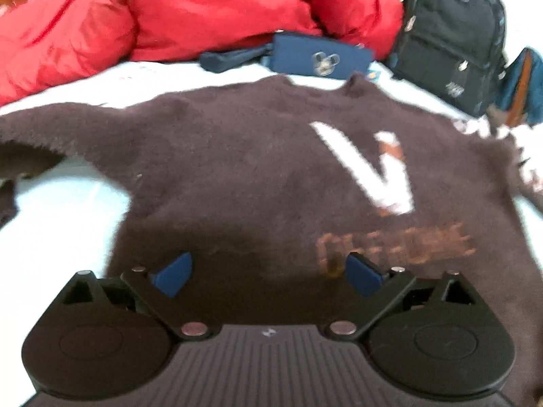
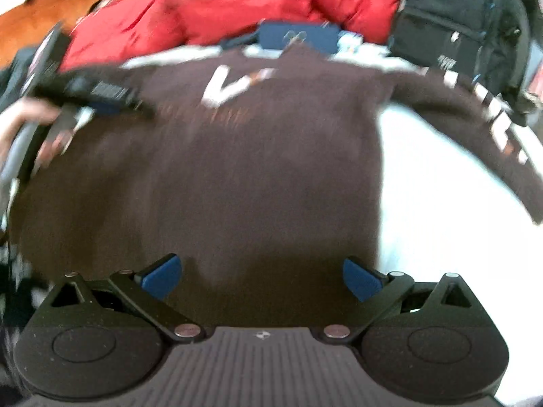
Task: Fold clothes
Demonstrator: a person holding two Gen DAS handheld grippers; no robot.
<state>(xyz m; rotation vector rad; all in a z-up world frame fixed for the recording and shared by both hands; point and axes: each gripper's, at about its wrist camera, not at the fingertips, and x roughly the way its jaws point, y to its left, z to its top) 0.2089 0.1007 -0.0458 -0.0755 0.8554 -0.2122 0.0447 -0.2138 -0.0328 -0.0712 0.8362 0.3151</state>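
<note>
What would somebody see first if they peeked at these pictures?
A big fuzzy brown sweater lies spread flat on the white bed, with a white letter V on its chest. Behind it, at the far side of the bed, a puffy red jacket is heaped up, with a black backpack to its right. Both the left claw and the right claw are open over the sweater's bottom edge.
</note>
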